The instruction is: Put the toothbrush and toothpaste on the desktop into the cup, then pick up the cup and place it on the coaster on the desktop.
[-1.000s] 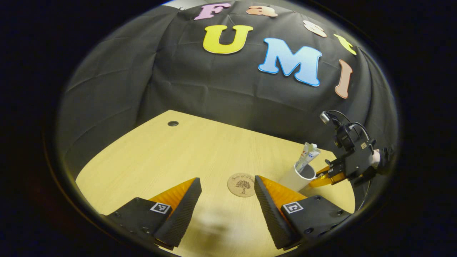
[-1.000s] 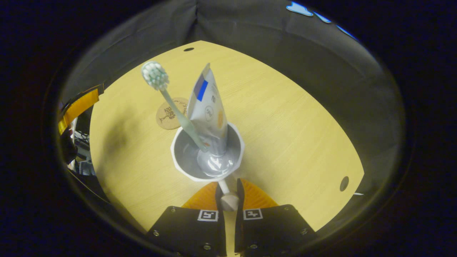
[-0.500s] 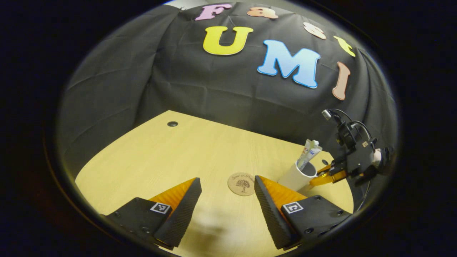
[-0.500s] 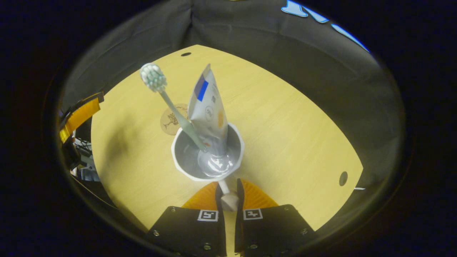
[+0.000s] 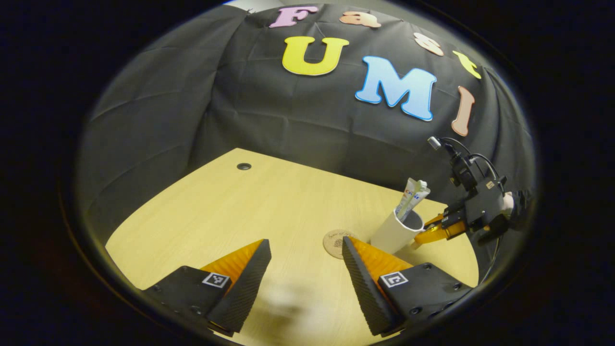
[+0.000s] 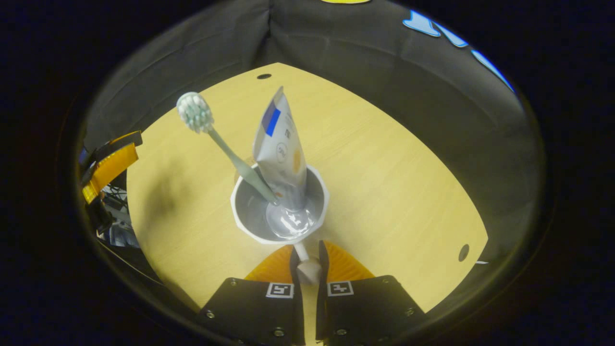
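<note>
- Black cloth walls the booth on every side, filling the upper half of the left gripper view and the top of the right gripper view.
- Pale wood-grain surface (image 5: 250,206) spreads across the lower middle of both views, bare apart from the task's things and two small dark holes, one near its far edge (image 5: 243,166).
- Right gripper (image 6: 307,262), at bottom centre of its own view, is closed narrow on the cup's handle; both fingers press a small knob-ended stem from either side. In the left gripper view it sits at mid right (image 5: 432,233), with a hand behind it.
- Left gripper (image 5: 305,269) hangs wide apart at the bottom of its view, holding nothing.
- Cup (image 6: 279,204), white, sits at the centre of the right gripper view; at right of centre in the left gripper view (image 5: 391,233) it leans, so it is probably off the surface, though I cannot be sure.
- Toothpaste (image 6: 281,144) and toothbrush (image 6: 226,149) both stand in the cup, so the filling step looks done; the carry to the coaster is in hand.
- Coaster (image 5: 336,241), just left of the cup, is partly hidden by the left gripper's finger.
- Next move, I judge: bring the cup level over the coaster, lower it, then release.
</note>
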The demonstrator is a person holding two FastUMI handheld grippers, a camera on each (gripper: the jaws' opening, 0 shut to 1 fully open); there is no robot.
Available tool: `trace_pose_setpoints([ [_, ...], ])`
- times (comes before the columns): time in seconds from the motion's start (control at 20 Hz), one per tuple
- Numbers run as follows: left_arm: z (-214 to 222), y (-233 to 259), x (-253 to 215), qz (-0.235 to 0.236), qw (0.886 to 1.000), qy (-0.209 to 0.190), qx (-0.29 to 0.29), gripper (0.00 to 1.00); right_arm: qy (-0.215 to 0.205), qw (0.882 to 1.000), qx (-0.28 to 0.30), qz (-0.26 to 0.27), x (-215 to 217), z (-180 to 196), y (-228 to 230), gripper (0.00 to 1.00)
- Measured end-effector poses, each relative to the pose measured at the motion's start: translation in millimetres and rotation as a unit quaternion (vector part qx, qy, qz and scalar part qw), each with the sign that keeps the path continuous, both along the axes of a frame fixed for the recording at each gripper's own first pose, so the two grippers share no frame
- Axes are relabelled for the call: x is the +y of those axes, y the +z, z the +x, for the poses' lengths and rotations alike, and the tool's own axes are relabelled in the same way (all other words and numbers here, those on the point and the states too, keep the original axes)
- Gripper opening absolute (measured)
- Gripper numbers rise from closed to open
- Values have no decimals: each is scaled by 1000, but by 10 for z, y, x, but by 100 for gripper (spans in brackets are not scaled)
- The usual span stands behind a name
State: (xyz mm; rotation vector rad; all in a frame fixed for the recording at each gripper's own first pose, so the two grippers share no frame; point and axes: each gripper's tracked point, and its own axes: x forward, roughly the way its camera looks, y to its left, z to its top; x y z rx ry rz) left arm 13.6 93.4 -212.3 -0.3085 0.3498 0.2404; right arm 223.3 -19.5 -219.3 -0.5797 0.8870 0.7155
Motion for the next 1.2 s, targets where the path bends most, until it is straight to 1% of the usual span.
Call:
trace_pose_setpoints([
  [0.25, -71, -12, 103, 1, 1000, 2, 6, 98, 10, 1000, 4, 0, 68, 109, 92, 11],
  [0.35, -127, -29, 225, 0, 1000, 3, 8, 98, 13, 1000, 7, -1, 111, 135, 121, 11],
  [0.4, -181, -93, 319, -1, 1000, 4, 9, 100, 14, 1000, 7, -1, 117, 152, 117, 11],
  [0.45, -217, -121, 375, -1, 1000, 5, 10, 100, 15, 1000, 6, -2, 119, 176, 134, 11],
  [0.5, -250, -115, 425, -1, 1000, 5, 11, 98, 16, 1000, 6, -3, 126, 198, 142, 11],
  [0.65, -269, -131, 552, 0, 1000, 6, 13, 98, 18, 1000, 8, -4, 160, 240, 134, 11],
  [1.05, -281, -152, 795, 4, 1000, -5, 21, 98, 17, 1000, 11, -17, 139, 197, 92, 11],
  [1.2, -258, -179, 828, 2, 1000, -9, 23, 98, 4, 1000, 23, -9, 173, 161, 76, 11],
])
